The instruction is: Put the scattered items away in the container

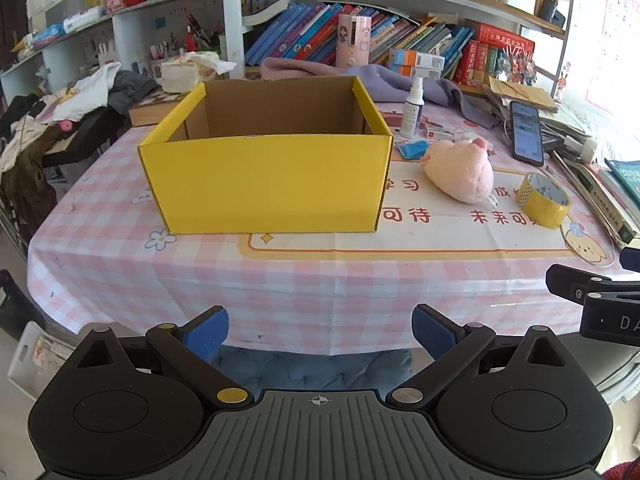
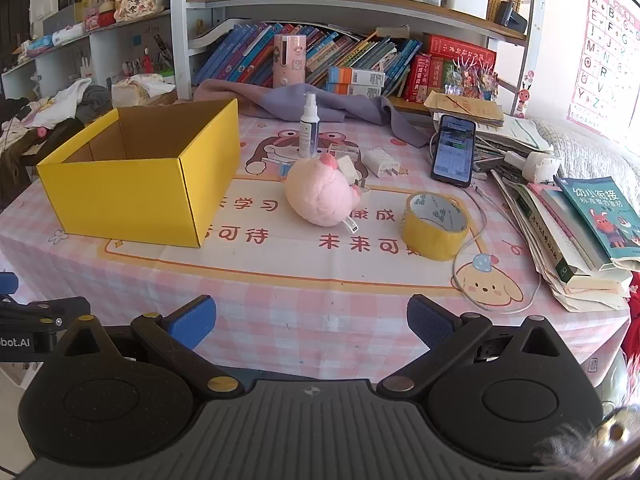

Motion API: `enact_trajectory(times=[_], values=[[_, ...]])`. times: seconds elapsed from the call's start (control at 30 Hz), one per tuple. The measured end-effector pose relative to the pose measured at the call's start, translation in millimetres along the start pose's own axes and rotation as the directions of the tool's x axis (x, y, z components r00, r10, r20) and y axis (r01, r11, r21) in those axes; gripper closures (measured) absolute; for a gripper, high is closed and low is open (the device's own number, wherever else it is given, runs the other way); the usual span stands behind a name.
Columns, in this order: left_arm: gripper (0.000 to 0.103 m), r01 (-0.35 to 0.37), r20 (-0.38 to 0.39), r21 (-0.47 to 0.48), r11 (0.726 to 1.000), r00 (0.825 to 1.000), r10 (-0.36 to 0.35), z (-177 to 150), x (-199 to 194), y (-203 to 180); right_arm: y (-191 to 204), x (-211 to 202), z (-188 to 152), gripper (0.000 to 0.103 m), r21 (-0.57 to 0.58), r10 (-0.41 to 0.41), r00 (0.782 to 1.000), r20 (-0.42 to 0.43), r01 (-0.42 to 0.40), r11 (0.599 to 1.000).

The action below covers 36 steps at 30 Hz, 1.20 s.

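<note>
- Left wrist view shows me my left gripper (image 1: 320, 334) held wide apart with nothing between its blue pads (image 1: 208, 334), low at the near edge of the table (image 1: 320, 280).
- Right in front of it sits the yellow box (image 1: 266, 180), open at the top, and I see no things inside it.
- I see my right gripper (image 2: 312, 326) in the right wrist view, spread wide too and holding nothing, also at the near edge.
- A pink plush toy (image 2: 320, 196) lies on its side just right of the box, not touching it.
- A roll of yellow tape (image 2: 436, 224) sits near the plush toy, on its right, closer to me.
- A white spray bottle (image 2: 309, 128) stands upright behind the plush toy.
- A small white charger (image 2: 382, 162) lies flat between the spray bottle and a phone (image 2: 454, 150).
- The phone leans on a pile of papers with its screen lit.
- A small blue thing (image 1: 414, 148) lies beside the box, behind the plush toy; I cannot tell what it is.
- Books (image 2: 592, 220) are stacked on the right side of the table.
- A purple cloth (image 2: 340, 104) is heaped at the back, under the bookshelf (image 2: 320, 4).
</note>
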<state>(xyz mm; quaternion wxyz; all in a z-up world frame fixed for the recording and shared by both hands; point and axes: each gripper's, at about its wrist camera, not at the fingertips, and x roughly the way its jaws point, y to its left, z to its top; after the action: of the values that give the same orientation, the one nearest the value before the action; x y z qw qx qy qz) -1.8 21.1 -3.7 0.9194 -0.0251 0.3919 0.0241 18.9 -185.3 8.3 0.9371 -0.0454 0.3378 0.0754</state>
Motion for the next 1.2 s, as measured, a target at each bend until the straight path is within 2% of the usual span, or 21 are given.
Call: enact_trajectory(times=[0.13, 0.33, 0.83, 1.0, 1.2], values=[[0.003, -0.001, -0.009, -0.033, 0.999, 1.0, 0.001, -2, 0, 7, 1, 0, -1, 0.0, -0.004, 0.001, 1.0, 0.001, -0.001, 1.0], [0.003, 0.004, -0.002, -0.021, 1.0, 1.0, -0.004, 0, 1, 6, 2, 0, -1, 0.0, 0.003, -0.003, 1.0, -0.002, 0.003, 1.0], [0.003, -0.012, -0.017, -0.058, 0.998, 1.0, 0.011, 0, 4, 14, -1, -1, 1, 0.0, 0.014, -0.017, 1.0, 0.018, 0.017, 1.0], [0.003, -0.005, -0.008, -0.025, 1.0, 1.0, 0.005, -1, 2, 10, -1, -2, 2, 0.0, 0.012, -0.014, 1.0, 0.022, 0.014, 1.0], [0.003, 0.007, 0.002, 0.059, 0.998, 1.0, -0.007, 0, 1, -2, -10, -6, 5, 0.0, 0.025, 0.008, 0.999, 0.045, -0.009, 1.0]])
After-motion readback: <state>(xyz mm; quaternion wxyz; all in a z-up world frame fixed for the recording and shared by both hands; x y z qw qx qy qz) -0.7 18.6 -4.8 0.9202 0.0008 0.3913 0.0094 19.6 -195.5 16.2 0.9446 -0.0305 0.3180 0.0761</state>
